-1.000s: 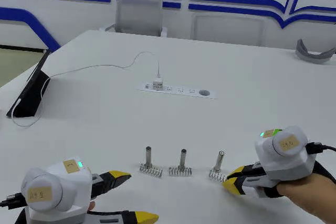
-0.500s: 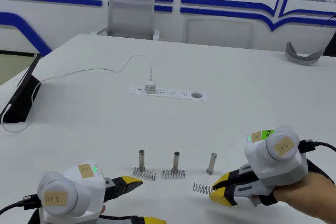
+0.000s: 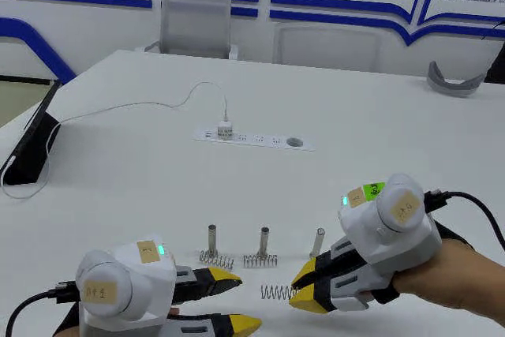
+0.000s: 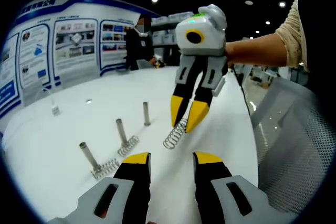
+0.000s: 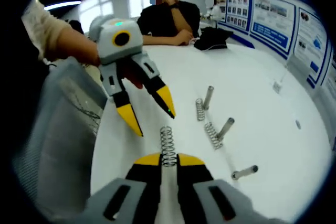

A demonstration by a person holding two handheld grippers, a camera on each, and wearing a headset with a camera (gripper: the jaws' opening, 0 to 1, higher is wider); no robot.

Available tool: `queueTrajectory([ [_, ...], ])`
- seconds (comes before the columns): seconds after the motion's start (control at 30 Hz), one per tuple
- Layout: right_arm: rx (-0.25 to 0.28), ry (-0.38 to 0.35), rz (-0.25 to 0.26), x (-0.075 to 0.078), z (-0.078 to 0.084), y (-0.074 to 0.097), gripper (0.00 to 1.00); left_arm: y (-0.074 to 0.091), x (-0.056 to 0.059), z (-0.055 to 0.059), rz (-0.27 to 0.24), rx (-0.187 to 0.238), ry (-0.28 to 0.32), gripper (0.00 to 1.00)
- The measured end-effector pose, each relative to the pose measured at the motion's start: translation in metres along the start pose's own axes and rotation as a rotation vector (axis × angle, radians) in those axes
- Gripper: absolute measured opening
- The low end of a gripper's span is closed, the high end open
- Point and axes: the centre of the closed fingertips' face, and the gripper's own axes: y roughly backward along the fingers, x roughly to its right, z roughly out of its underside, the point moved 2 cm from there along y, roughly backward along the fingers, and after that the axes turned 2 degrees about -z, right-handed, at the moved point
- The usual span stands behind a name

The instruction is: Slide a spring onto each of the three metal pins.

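Three metal pins stand upright in a row on the white table (image 3: 379, 155): the left pin (image 3: 212, 237), the middle pin (image 3: 263, 240) and the right pin (image 3: 318, 241).

The left spring (image 3: 217, 259) lies flat at the foot of the left pin. The middle spring (image 3: 260, 260) lies flat at the foot of the middle pin. Neither is on its pin.

The third spring (image 3: 276, 292) lies on the tabletop, nearer the person than the row. It sits in front of the gap between the middle and right pins, apart from both.

The right gripper (image 3: 304, 290) is on the right, held in a hand (image 3: 465, 282). Its jaws are drawn in narrow, with the yellow tips pinching one end of the third spring. The rest of the coil pokes out along the table towards the other gripper. In the right gripper view, that end sits squarely between the two tips.

The left gripper (image 3: 248, 300) sits low at the front left. Its jaws are spread well apart with nothing between them, and the tips point towards the third spring without touching it.

Further back, a power strip (image 3: 252, 139) is set into the table, with a white plug (image 3: 226, 130) in it.
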Motion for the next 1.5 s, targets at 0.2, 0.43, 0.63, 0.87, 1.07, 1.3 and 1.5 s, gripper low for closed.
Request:
queueTrajectory([
  [0.2,-0.023,0.045,-0.032,-0.007,-0.006,-0.004,0.12,-0.003,0.003,-0.002,0.012,0.003,-0.025,0.27],
  [0.43,-0.047,0.066,-0.056,-0.011,-0.007,-0.006,0.12,-0.004,0.007,-0.004,0.024,0.009,-0.047,0.18],
  [0.63,-0.057,0.074,-0.067,-0.014,-0.009,-0.005,0.12,-0.005,0.01,-0.003,0.028,0.005,-0.069,0.14],
  [0.87,-0.052,0.078,-0.076,-0.017,-0.018,0.0,0.12,-0.007,0.011,-0.001,0.031,0.0,-0.083,0.12],
  [1.07,-0.043,0.081,-0.078,-0.019,-0.028,0.003,0.12,-0.008,0.011,-0.002,0.034,0.0,-0.094,0.12],
  [1.3,-0.047,0.096,-0.082,-0.023,-0.038,0.003,0.12,-0.01,0.014,-0.002,0.042,-0.006,-0.117,0.12],
  [1.5,-0.026,0.104,-0.083,-0.025,-0.048,0.001,0.12,-0.01,0.016,-0.004,0.047,0.001,-0.119,0.11],
])
